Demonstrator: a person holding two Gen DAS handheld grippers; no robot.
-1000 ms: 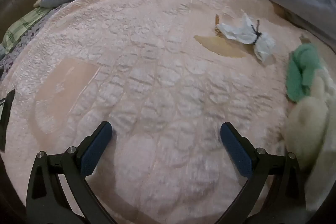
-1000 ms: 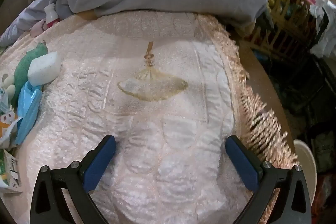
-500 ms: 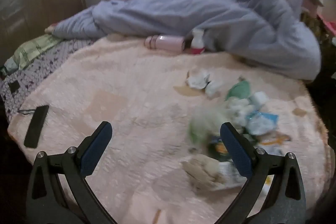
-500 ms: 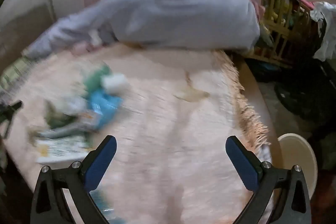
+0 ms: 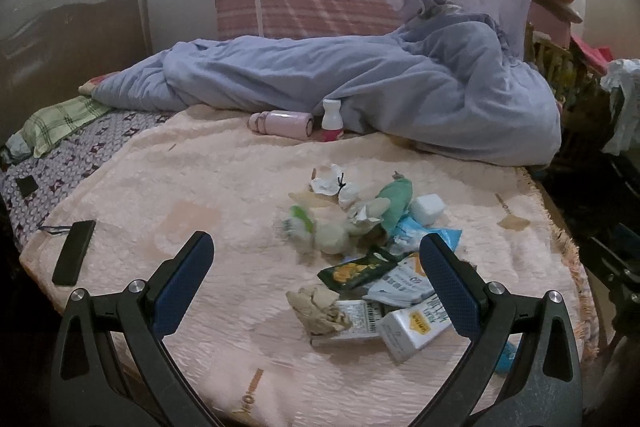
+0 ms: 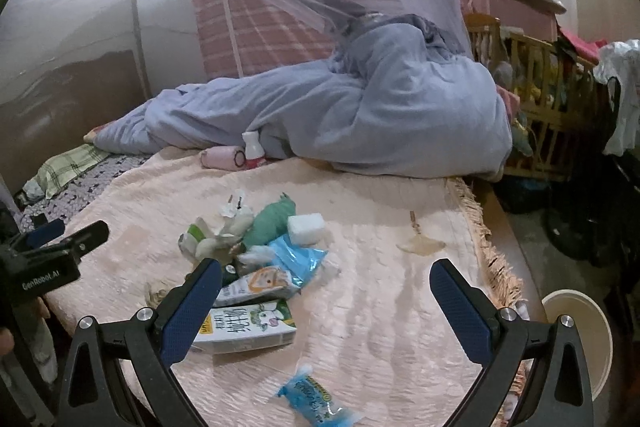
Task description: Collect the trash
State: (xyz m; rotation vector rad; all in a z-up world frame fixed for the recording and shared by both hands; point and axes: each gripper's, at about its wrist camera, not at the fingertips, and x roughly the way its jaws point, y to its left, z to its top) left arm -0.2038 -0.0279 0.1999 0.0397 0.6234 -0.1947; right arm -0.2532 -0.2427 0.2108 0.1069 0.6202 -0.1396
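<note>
A pile of trash lies on the pink bedspread (image 5: 200, 187): crumpled brown paper (image 5: 316, 307), a milk carton (image 5: 416, 327), a dark green wrapper (image 5: 360, 269), blue wrappers (image 5: 420, 231), a green cloth (image 5: 394, 201) and white tissue (image 5: 332, 183). In the right wrist view the carton (image 6: 244, 327), a blue wrapper (image 6: 296, 259) and a separate blue packet (image 6: 316, 399) show. My left gripper (image 5: 316, 279) is open and empty, above the near edge of the pile. My right gripper (image 6: 326, 311) is open and empty, right of the pile. The left gripper shows at the left edge (image 6: 52, 251).
A blue duvet (image 5: 360, 87) lies across the back of the bed, with a pink bottle (image 5: 280, 123) and a small white bottle (image 5: 332, 121) in front. A black remote (image 5: 74, 257) lies at left. A cream bin (image 6: 580, 331) stands on the floor right of the bed.
Both grippers have pulled back and up from close over the bedspread. The whole bed and trash pile now show. Both stay open.
</note>
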